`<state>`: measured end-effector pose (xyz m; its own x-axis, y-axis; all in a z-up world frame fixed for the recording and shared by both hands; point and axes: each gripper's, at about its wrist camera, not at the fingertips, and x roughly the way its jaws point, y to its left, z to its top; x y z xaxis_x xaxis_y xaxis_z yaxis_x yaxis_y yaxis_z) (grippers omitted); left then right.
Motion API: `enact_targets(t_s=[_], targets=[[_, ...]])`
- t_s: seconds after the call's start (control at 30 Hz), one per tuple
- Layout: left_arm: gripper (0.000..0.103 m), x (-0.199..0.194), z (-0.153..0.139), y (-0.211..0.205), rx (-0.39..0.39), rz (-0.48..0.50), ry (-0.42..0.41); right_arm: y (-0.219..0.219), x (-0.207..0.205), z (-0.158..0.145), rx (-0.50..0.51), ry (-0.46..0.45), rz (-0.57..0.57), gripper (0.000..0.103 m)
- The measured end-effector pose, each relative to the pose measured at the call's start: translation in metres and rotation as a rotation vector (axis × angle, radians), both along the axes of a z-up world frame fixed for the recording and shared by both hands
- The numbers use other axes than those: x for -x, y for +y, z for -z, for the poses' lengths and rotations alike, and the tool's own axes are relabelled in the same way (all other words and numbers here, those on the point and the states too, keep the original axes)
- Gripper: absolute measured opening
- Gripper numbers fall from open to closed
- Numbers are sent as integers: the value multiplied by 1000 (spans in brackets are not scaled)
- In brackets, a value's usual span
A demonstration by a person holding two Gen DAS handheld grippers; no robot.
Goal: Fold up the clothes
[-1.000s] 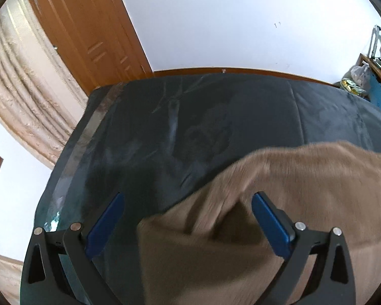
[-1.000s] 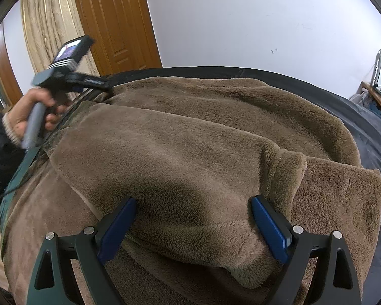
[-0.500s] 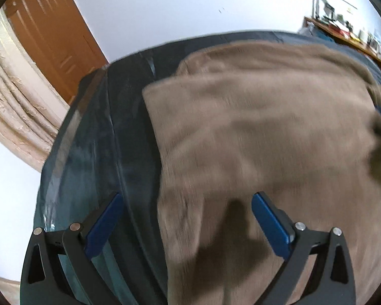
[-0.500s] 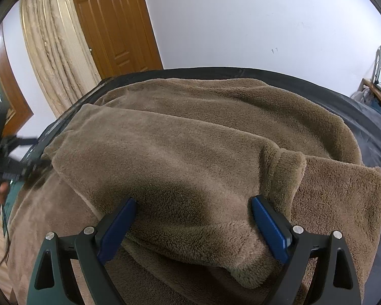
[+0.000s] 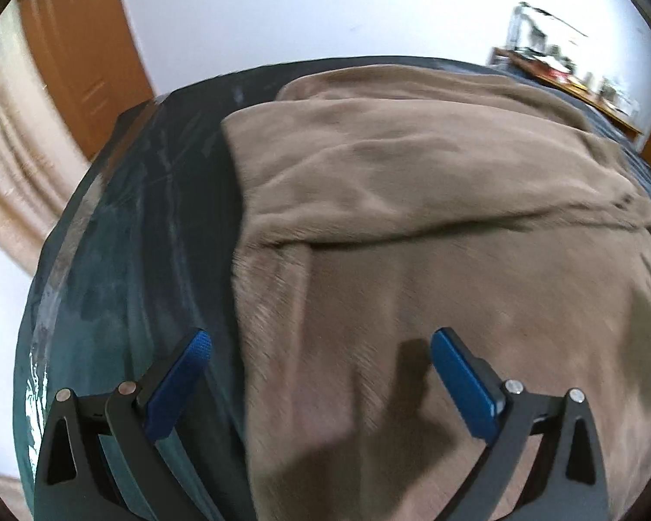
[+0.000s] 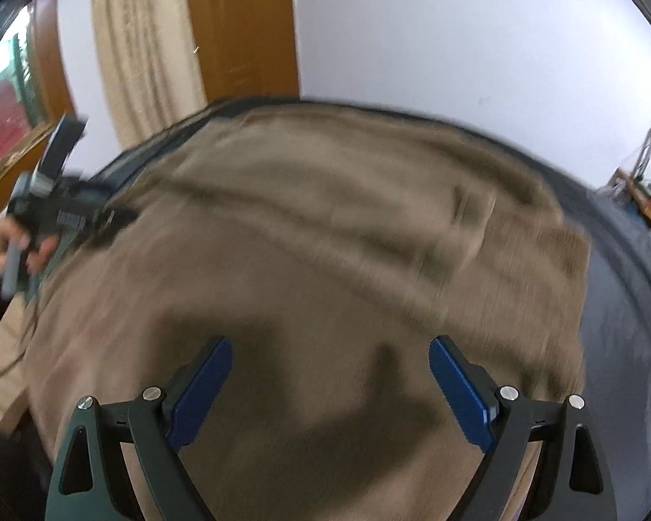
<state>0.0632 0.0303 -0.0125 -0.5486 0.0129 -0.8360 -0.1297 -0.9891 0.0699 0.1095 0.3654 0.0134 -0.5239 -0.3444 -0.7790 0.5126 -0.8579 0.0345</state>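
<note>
Over the brown fleece garment [image 5: 434, 225] we hold both claws, left gripper [image 5: 317, 373] and right gripper [image 6: 330, 373], spread apart and empty, so a shallow pinch could drag the folded flap askew.

A room in a home, likely a bedroom. A wide dark teal bed cover [image 5: 121, 269] fills the floor of the view, with a panelled brown wooden door [image 6: 243, 30] and pleated cream curtain [image 6: 143, 43] against a plain white wall [image 5: 325, 4]. A cluttered wooden side table [image 5: 586, 87] stands in the far corner, blurred.
</note>
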Motion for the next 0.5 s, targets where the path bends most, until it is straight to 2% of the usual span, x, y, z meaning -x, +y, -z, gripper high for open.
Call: enact_targets(t_s=[0.13, 0.23, 0.3, 0.5], targets=[[102, -27, 3, 18, 10, 72, -4, -3, -33, 24, -50, -65, -27, 94], [102, -41, 10, 30, 37, 105, -9, -6, -48, 26, -91, -25, -14, 94], [102, -48, 13, 33, 48, 99, 5, -2, -50, 25, -76, -43, 13, 94], [102, -66, 12, 21, -4, 71, 8, 5, -65, 24, -89, -34, 44, 94]])
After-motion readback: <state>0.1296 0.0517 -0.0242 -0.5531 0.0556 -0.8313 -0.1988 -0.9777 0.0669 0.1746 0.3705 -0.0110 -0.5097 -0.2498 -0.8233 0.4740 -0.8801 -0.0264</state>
